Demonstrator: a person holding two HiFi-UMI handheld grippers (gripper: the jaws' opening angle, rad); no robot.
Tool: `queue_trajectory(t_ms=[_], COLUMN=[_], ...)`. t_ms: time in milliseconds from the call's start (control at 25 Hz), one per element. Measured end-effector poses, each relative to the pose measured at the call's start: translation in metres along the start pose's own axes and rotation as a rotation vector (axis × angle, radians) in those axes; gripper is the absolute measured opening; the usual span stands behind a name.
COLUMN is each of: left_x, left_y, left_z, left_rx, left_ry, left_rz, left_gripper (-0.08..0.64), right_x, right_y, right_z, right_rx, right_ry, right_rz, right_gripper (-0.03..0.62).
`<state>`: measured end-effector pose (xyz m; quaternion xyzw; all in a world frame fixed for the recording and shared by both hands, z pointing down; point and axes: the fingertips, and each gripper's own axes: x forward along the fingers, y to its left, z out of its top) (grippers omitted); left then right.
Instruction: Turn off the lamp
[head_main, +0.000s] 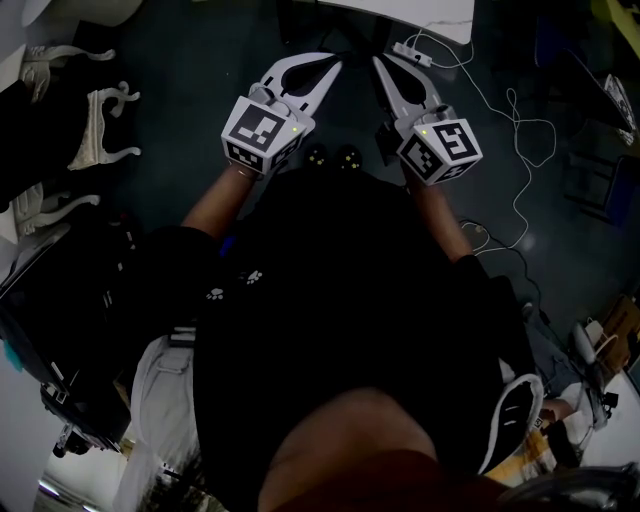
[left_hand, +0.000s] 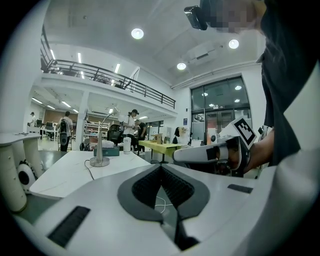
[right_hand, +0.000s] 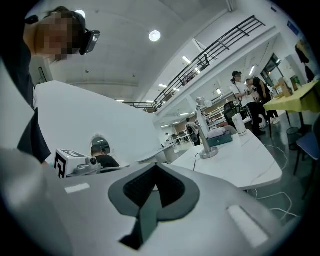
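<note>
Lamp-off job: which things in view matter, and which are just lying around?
For the job:
- lamp, standing on the white table
- left gripper, shut, empty
- right gripper, shut, empty

Just lying about:
- teal box behind the lamp
- white bottle
- yellow table further back

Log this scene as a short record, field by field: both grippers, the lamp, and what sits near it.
Left gripper: shut, empty
Right gripper: shut, empty
Lamp: upright on white table, apart from both grippers
Beside lamp: teal box, bottle
Lamp lit: cannot tell
</note>
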<state>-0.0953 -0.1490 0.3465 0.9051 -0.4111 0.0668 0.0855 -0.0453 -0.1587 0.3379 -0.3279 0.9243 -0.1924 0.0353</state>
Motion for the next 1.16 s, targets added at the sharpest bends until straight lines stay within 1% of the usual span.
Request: queue_trajectory(t_ms=[480,640,840,1000,1160], left_x=[0.004,0.004,0.005,0.006,0.007], left_y=[-0.005,-0.005,-0.003,-0.004,-0.012], left_z=[0.000,0.001,-0.004,-0.006,-0.006], left_rx=[0.005,-0.004,-0.003,0.012,0.016], left_ry=[-0.002,0.005,0.024,0.032,0.032], left_rz=[-0.030,-0.036,-0.021,-0.017,-0.048], left_gripper=[0.006,0.006,0.006,0.006,0.006], right_x=[-0.002,-0.002,-0.004,-0.007,-0.013], right_y=[-0.004,-0.005,-0.007,-0.008,-0.009], right_z=[-0.001,-0.001,0.000,0.000,0.001], right_rx=[-0.003,-0.002,0.003,0.003,0.002], right_ry=[0.006,0.002,-0.001,-0.005,-0.011], right_rz=[-0.013,-0.020,-0.027,-0.032,-0.044], right_gripper=[0.000,0.000,0.000,0.000,0.000])
